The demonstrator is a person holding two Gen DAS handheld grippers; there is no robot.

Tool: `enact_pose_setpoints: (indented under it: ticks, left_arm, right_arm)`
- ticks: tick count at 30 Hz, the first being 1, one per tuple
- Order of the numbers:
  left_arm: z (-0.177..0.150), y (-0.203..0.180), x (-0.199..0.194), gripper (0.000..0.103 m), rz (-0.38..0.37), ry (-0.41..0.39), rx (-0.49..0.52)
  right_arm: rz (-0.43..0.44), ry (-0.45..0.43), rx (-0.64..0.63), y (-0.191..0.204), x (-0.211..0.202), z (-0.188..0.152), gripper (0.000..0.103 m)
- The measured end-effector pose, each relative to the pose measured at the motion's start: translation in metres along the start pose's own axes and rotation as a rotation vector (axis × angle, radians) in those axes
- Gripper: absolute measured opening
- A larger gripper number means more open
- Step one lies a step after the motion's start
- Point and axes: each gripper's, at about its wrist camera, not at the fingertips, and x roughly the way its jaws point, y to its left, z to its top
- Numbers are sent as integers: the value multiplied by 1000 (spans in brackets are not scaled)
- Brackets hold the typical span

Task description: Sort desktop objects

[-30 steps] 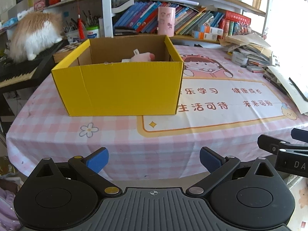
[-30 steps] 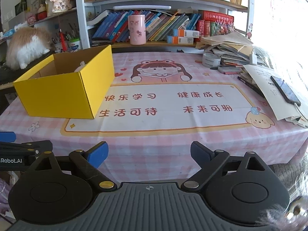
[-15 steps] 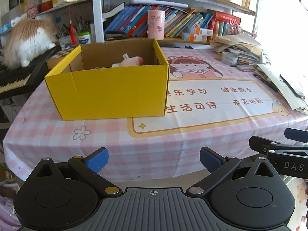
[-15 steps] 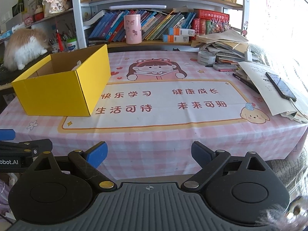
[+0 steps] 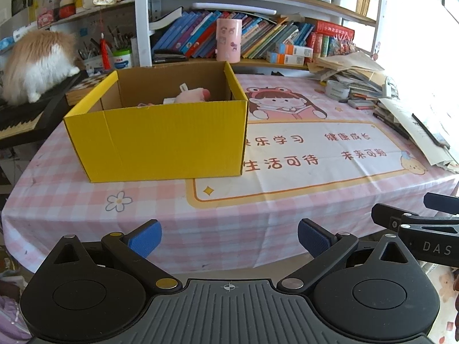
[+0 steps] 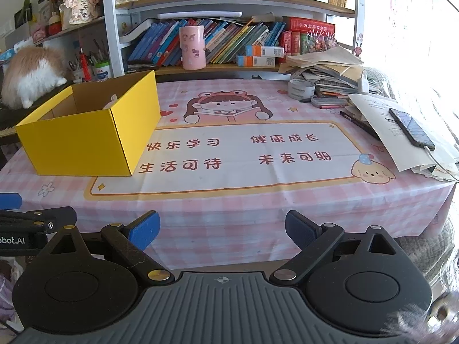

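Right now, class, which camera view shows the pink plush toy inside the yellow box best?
The left wrist view: it looks over the yellow box rim onto the pink plush toy. The right wrist view shows only a pale sliver of it behind the box wall.

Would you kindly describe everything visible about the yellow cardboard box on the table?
The yellow cardboard box is corrugated card, bright yellow outside and plain brown inside, open at the top with no lid showing. It sits upright and flat on the pink checked tablecloth, its right end overlapping the printed mat. A pink plush toy with a white tag lies inside. Neither gripper touches it.
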Motion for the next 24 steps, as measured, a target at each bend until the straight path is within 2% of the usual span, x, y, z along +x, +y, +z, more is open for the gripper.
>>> enact_pose_setpoints:
  ticks: [19,22,24]
  left_arm:
    - [0,5,-1,103,-9,-11,-1]
    - [0,7,-3,103,-40,-19,-13]
    - [2,6,-4,103,-18,-31,5]
  right_arm:
    - [6,9,-10,3,4,1,94]
    - [5,10,-12,5,6,1,94]
    - [4,10,-12,7,6,1,94]
